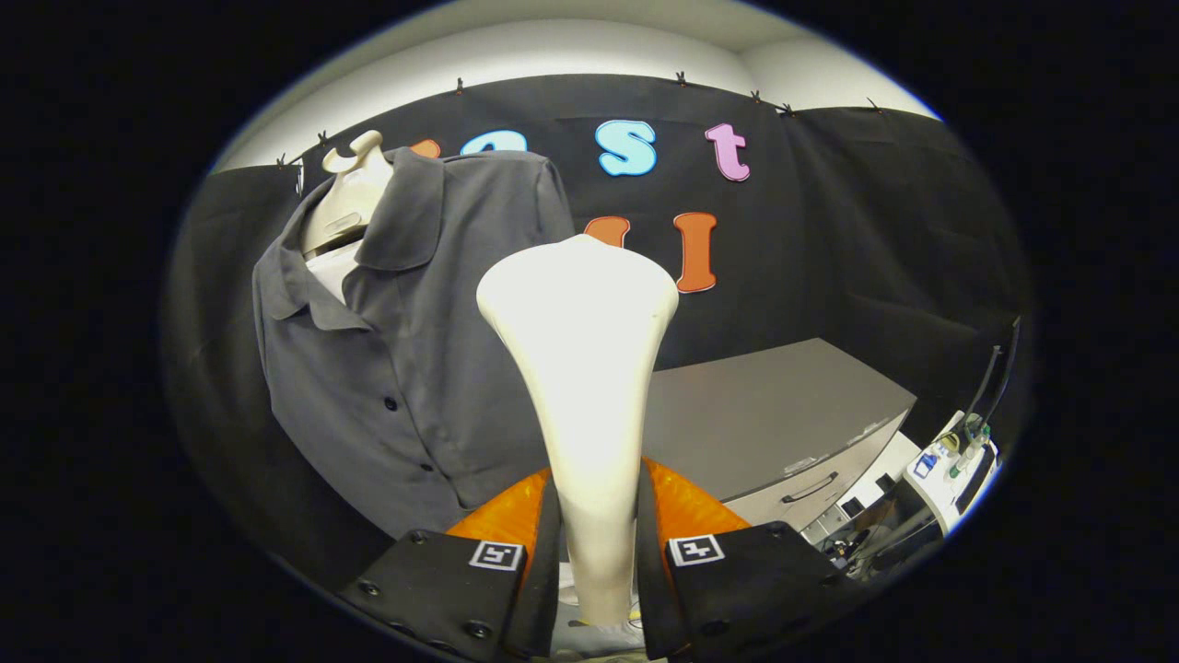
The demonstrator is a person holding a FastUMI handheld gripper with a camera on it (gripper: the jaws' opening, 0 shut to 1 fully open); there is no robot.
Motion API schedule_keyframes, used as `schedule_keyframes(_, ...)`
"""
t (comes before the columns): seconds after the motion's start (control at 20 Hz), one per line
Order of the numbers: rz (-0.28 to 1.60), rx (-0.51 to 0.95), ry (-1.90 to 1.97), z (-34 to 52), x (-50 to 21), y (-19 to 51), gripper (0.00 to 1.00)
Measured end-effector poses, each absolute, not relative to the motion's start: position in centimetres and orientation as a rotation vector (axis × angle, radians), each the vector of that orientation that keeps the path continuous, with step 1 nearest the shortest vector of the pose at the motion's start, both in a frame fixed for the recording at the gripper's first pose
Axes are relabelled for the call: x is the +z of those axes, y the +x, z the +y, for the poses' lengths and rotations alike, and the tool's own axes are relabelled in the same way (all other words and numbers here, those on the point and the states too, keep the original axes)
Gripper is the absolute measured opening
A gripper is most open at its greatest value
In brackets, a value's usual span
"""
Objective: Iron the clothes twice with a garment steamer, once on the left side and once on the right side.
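We see gripper (pixel 597 552) closest, both fingers (pixel 543 552) pinching handle of white garment steamer (pixel 580 368), one on each side; steamer stands upright between them, broad head rising ahead of fingers; just beyond, to left of head, we spot grey shirt (pixel 405 368) hanging on pale mannequin (pixel 350 198), collar open, buttons down front; to right, further back, grey cabinet (pixel 783 414) with drawer handle; white device (pixel 949 470) beside it.

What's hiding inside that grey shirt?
A cream dummy fills the shirt; its neck and a white patch show at the collar. The rest is covered. The claw is shut on the steamer.
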State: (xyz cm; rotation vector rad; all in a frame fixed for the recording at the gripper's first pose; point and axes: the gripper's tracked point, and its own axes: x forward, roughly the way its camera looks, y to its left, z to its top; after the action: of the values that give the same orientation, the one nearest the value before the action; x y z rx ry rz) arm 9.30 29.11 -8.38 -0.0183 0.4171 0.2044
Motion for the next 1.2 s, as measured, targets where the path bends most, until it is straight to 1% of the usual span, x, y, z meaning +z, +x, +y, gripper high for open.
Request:
schedule_keyframes(0.25, 0.445, 0.258, -0.034, 33.0, -9.8, 10.3, 0.44)
schedule_keyframes(0.6, 0.499, 0.29, -0.064, 36.5, -12.4, 12.9, 0.43)
schedule_keyframes(1.2, 0.597, 0.261, -0.092, 35.6, -17.9, 12.9, 0.44)
